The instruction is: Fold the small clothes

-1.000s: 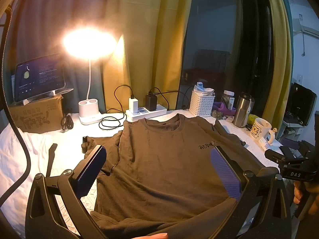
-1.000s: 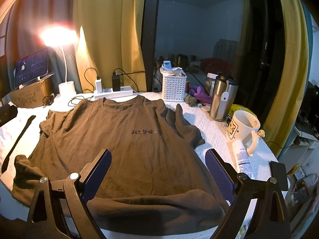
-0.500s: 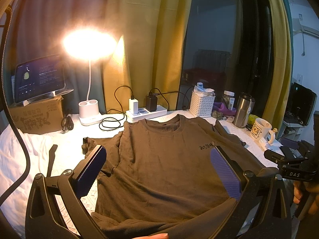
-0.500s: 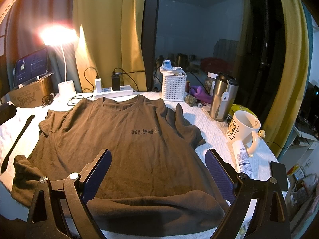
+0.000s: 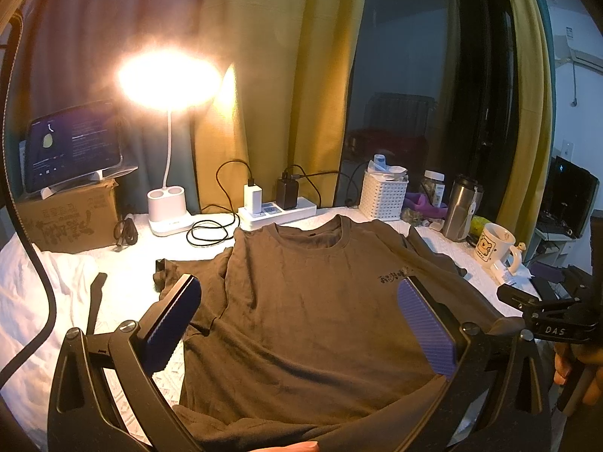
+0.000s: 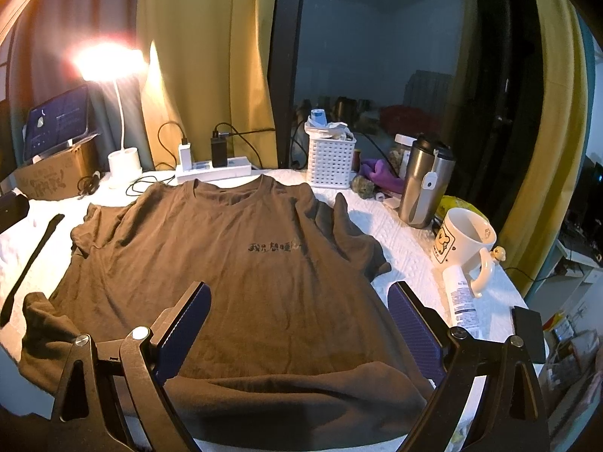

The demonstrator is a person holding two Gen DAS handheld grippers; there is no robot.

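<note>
A brown T-shirt (image 6: 241, 263) is lying spread face up on the white textured cloth (image 6: 399, 241) covering the table, collar pointing toward the window. Behind the T-shirt's collar a white power strip (image 6: 213, 171) is holding 2 chargers; left of the T-shirt a desk lamp (image 5: 167, 79) is glowing beside a tablet (image 5: 71, 143) propped on a cardboard box (image 5: 68, 218). Right of the T-shirt are sitting a white basket (image 6: 331, 162), a steel tumbler (image 6: 424, 184) and a bear mug (image 6: 461, 241). Yellow curtains (image 6: 203, 56) are framing dark glass. The left gripper (image 5: 301, 324) and right gripper (image 6: 299, 327) are both hovering over the T-shirt's hem, jaws spread wide, gripping nothing
</note>
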